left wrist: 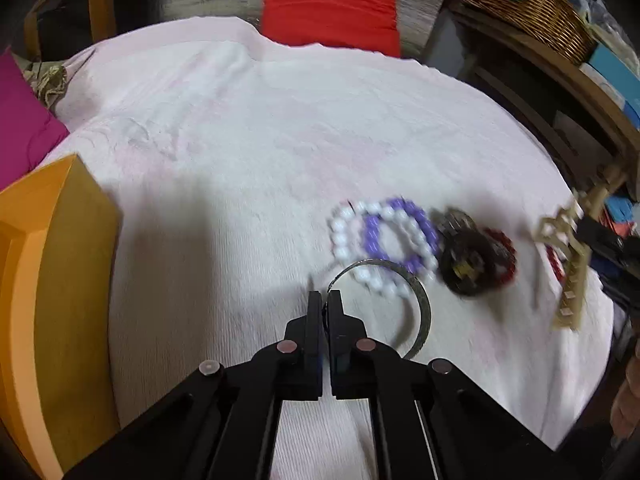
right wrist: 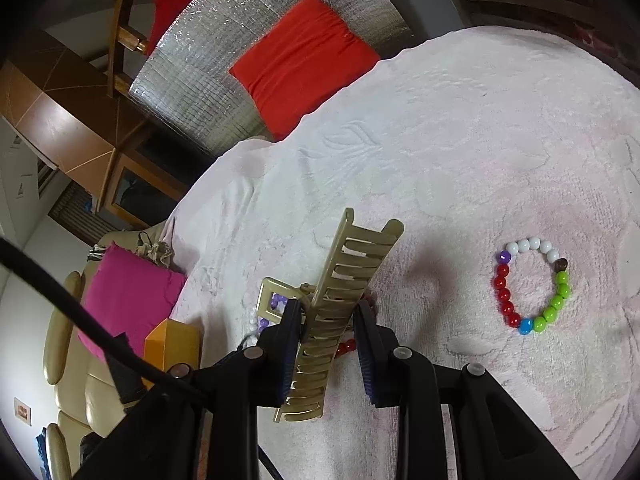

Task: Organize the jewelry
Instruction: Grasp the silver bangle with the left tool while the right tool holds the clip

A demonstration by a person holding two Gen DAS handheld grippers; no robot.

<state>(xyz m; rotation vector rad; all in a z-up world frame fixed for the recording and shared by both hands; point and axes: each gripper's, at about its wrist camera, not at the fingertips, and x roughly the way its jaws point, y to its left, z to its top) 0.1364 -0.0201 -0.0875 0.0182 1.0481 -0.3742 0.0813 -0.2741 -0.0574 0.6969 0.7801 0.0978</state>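
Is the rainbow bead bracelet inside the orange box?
No, the multicoloured bead bracelet lies by itself on the pink towel, far from the orange box.

The left gripper points steeply down toward the towel-covered surface with its jaws pressed together at the tips, while the right gripper, angled less steeply, has its jaws part-way apart and clamped on a gold hair claw raised off the surface.
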